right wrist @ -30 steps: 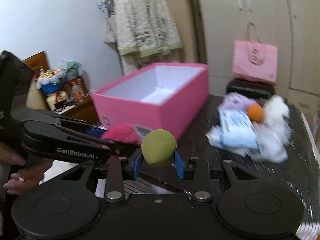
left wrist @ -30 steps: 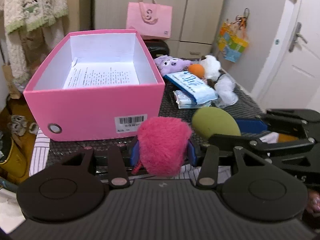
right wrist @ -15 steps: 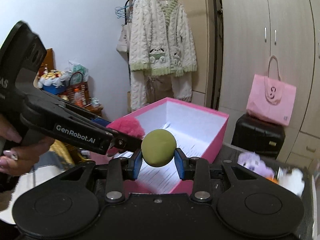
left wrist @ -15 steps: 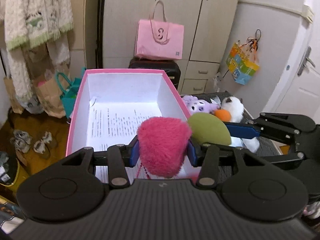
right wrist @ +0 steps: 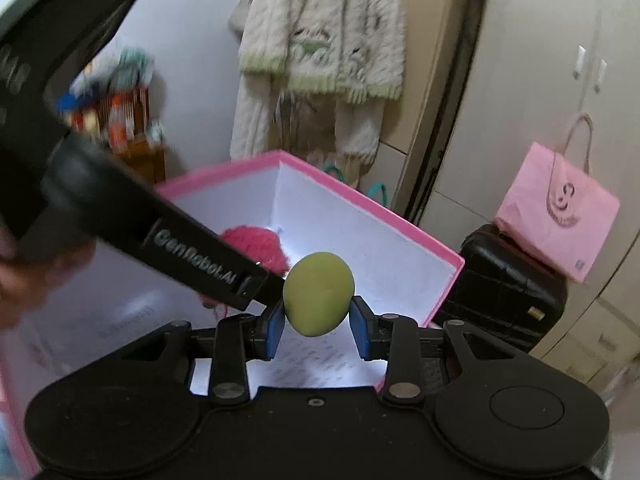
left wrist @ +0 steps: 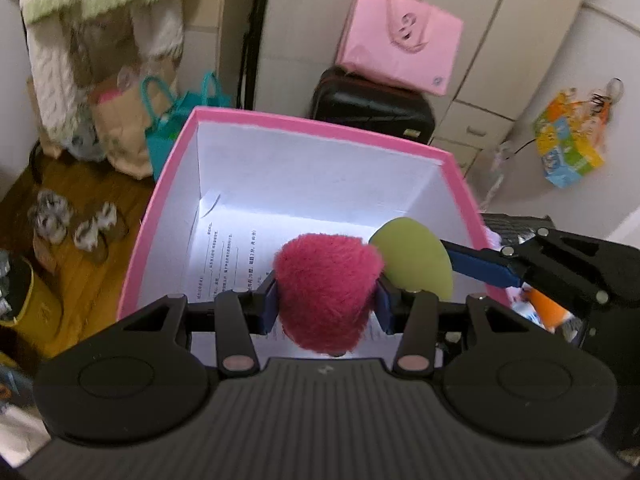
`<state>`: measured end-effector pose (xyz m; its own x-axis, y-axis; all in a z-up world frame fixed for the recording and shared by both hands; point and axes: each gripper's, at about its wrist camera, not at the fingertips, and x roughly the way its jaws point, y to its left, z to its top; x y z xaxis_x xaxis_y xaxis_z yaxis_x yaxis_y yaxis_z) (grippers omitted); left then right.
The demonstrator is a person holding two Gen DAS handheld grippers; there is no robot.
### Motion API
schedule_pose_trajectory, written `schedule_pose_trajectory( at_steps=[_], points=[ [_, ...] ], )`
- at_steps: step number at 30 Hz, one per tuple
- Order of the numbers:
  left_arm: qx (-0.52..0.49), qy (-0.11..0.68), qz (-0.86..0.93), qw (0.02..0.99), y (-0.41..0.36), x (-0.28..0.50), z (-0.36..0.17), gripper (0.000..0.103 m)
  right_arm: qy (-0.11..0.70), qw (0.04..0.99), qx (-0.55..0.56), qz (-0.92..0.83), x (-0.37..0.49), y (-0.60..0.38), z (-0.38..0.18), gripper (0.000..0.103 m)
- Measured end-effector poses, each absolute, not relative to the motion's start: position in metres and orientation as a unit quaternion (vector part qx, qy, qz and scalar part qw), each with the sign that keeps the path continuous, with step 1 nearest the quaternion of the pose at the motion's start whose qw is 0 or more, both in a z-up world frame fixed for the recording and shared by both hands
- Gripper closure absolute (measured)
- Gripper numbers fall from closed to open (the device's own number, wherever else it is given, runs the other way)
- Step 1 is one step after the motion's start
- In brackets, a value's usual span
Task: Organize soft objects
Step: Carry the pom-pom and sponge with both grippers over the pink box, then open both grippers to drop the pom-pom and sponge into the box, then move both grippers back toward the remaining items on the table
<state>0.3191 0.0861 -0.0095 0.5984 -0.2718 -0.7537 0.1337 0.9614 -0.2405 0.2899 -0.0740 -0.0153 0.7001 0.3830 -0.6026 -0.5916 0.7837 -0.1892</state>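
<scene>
My left gripper (left wrist: pixel 326 306) is shut on a fluffy red-pink pompom (left wrist: pixel 328 290) and holds it over the open pink box (left wrist: pixel 316 124), above the printed sheet on the box floor. My right gripper (right wrist: pixel 318 326) holds a green egg-shaped soft ball (right wrist: pixel 319 293) over the box (right wrist: pixel 404 224); a small gap shows at its right pad. The green ball (left wrist: pixel 414 258) sits just right of the pompom in the left wrist view. The pompom (right wrist: pixel 256 248) shows behind the left gripper's arm in the right wrist view.
A pink paper bag (left wrist: pixel 400 40) sits on a black suitcase (left wrist: pixel 372 106) behind the box. A knitted cardigan (right wrist: pixel 320 40) hangs at the back. Soft toys (left wrist: pixel 540 308) lie to the right of the box. Bags and shoes are on the floor to the left.
Both grippers rose from table level in front of the box and moved forward over its opening, carrying the pompom and the green ball. Both views now look down into the box.
</scene>
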Motion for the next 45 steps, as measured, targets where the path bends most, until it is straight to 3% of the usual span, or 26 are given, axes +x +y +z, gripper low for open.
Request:
schedule_pose_trajectory(
  at_steps=[8, 12, 18, 28, 37, 45],
  points=[
    [-0.078, 0.453, -0.074, 0.885, 0.085, 0.346, -0.023, 0.058, 0.299, 0.863, -0.287, 0.287, 0.316, -0.053, -0.027, 0.063],
    [-0.059, 0.436, -0.064, 0.896, 0.082, 0.349, -0.022, 0.046, 0.302, 0.860, -0.296, 0.286, 0.318, -0.052, -0.032, 0.060],
    [-0.025, 0.415, -0.105, 0.904, 0.081, 0.326, -0.003, 0.033, 0.286, 0.881, -0.235, 0.293, 0.303, -0.076, -0.016, 0.056],
    [0.029, 0.382, -0.123, 0.915, 0.092, 0.264, 0.028, 0.032, 0.292, 0.904, -0.104, 0.296, 0.272, -0.118, 0.013, 0.055],
    [0.058, 0.361, -0.153, 0.918, 0.093, 0.209, 0.051, 0.028, 0.311, 0.898, -0.065, 0.306, 0.231, -0.126, 0.027, 0.055],
    [0.085, 0.341, -0.181, 0.919, 0.086, 0.155, 0.066, 0.025, 0.299, 0.902, -0.064, 0.305, 0.186, -0.137, 0.044, 0.045]
  ],
)
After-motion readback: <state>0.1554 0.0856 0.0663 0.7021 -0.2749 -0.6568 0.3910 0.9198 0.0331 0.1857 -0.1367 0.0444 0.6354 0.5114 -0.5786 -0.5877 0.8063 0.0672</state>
